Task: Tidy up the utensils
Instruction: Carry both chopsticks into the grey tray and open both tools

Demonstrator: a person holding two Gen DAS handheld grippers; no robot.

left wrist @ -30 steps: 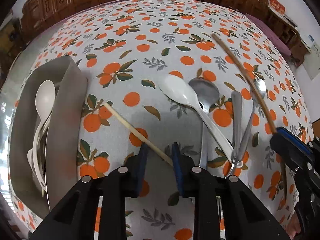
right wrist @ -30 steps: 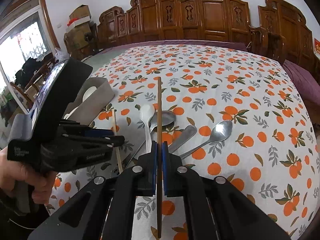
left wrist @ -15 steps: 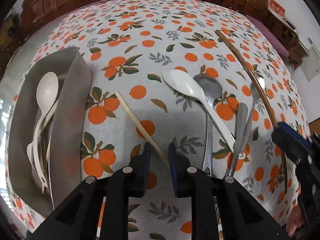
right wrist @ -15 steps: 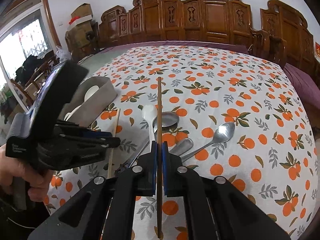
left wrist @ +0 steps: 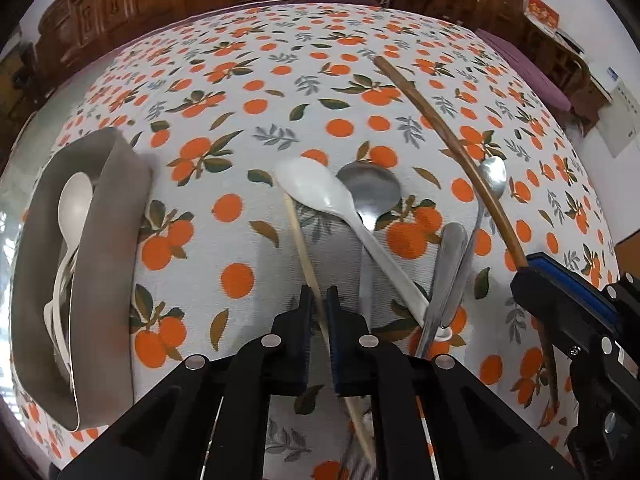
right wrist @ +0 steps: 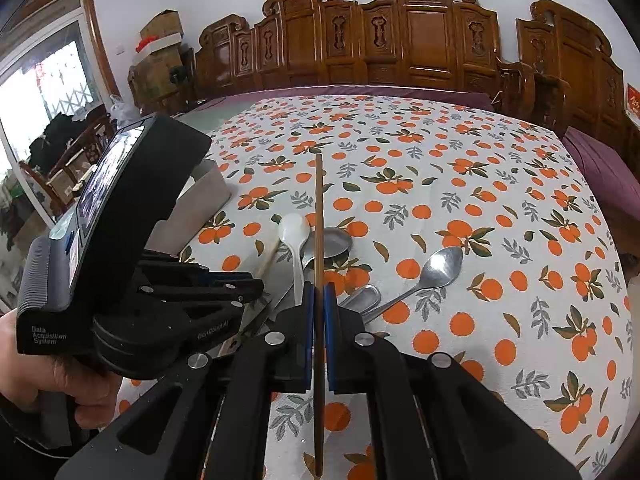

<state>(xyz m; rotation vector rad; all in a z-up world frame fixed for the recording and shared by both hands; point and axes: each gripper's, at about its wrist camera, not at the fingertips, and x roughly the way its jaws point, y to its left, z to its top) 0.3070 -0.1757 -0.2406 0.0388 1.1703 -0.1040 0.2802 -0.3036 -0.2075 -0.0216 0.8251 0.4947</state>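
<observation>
Table (left wrist: 280, 92): covered by a woven white cloth printed with oranges and leaves.

Left gripper (left wrist: 318, 304): black plastic arms with blue pads, jaws drawn in narrow and clamped on a pale chopstick (left wrist: 304, 248). The chopstick is a thin, straight, light wooden stick; its far tip lies close beside the bowl of the white spoon, and its near end runs back between the arms, blurred.

Right gripper (right wrist: 319, 300): same make, jaws narrow and pinched on a dark chopstick (right wrist: 319, 216). This is a slim brown wooden stick, smooth, pointing straight ahead above the cloth.

White spoon (left wrist: 320, 192): glossy plastic, oval bowl, long handle lying slantwise across the metal pieces.

Large metal spoon (left wrist: 370, 190): dull steel, round bowl, just beside the white spoon's bowl, its handle crossed by the white one.

Small metal spoon (left wrist: 493, 176): polished steel, pointed oval bowl, lying to the right, its thin handle running beside a broad rounded steel handle (left wrist: 450, 256).

Tray (left wrist: 116, 216): grey, matte, rounded walls, at the cloth's left edge; holds a white spoon in tray (left wrist: 74, 208) and other pale handles.

Person's hand (right wrist: 48, 376): wrapped around the left gripper's grip.
</observation>
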